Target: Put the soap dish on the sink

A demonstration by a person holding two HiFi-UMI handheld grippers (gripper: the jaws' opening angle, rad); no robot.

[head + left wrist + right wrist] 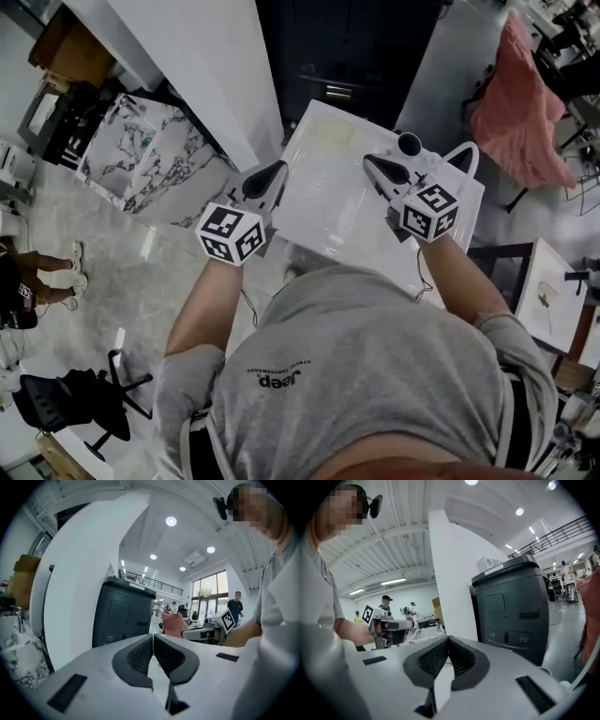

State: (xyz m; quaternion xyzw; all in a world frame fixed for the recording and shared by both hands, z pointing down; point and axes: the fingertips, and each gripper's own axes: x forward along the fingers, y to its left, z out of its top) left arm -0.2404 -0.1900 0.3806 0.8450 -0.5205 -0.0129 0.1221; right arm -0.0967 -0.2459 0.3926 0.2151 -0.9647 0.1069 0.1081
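Observation:
Both grippers are held up in front of my chest, roughly level, over a white top (323, 220). My left gripper (278, 169) is shut, its dark pads (140, 654) meeting with nothing between them. The right gripper (369, 160) is shut and empty too, its pads (461, 656) pressed together. Each gripper shows in the other's view: the right gripper (206, 631) and the left gripper (396, 625). A pale yellowish rectangle (334, 137) lies on the far part of the white top; I cannot tell whether it is the soap dish. A black round knob (410, 143) and a white arched tube (466, 150) stand at its far right.
A tall dark cabinet (123, 616) stands straight ahead beside a wide white pillar (187, 56). A marbled block (155, 155) is on the floor at the left. A pink cloth (520, 103) hangs over a chair at the right. A black office chair (84, 403) stands at lower left. People stand far off.

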